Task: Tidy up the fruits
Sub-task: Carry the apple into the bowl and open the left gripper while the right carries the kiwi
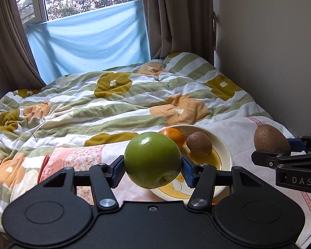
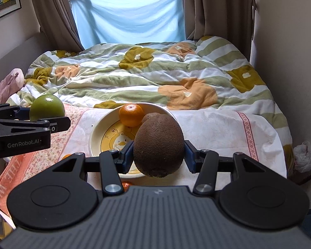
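A glossy green apple [image 1: 152,160] is clamped off the bed, above the near rim of a cream plate [image 1: 225,145]. On the plate lie an orange [image 1: 174,136] and a brown kiwi [image 1: 199,143], touching. A second fuzzy kiwi [image 2: 158,145] is held aloft too.

Glossy smooth green apple [image 1: 152,160]; rough matt brown kiwi [image 2: 158,145] with a fuzzy skin; dimpled, faintly shiny orange mandarin [image 2: 131,114]. Glazed cream ceramic plate [image 1: 222,145], glossy. Matt black plastic left gripper [image 1: 152,166], ribbed blue pads [image 1: 117,171], bright metal pivot pins. Soft crumpled flowered cotton quilt [image 1: 93,108]; thin floral tablecloth [image 2: 217,128].
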`<action>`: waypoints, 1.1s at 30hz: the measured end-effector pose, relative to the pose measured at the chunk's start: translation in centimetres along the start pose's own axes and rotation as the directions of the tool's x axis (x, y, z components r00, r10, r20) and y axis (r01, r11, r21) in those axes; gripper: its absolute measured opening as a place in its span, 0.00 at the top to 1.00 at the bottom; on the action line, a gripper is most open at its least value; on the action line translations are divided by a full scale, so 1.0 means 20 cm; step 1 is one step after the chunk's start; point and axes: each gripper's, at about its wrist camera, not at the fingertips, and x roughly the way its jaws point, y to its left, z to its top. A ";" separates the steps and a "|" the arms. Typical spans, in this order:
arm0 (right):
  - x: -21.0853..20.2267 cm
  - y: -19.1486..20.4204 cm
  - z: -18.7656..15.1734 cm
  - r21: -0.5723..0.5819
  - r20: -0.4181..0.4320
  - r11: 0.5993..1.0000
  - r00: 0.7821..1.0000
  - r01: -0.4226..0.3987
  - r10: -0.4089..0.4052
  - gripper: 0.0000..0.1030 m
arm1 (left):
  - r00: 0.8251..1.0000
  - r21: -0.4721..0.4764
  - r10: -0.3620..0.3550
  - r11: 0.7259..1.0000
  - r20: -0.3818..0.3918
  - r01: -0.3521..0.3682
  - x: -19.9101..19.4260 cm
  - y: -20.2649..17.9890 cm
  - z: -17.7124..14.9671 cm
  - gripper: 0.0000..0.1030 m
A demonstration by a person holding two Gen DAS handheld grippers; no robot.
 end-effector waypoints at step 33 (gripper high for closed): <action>0.57 0.02 0.11 0.146 -0.168 0.979 0.979 0.142 -0.117 0.37 | 0.977 0.328 -0.144 0.925 -0.158 0.190 0.70 -0.04 -0.03 0.22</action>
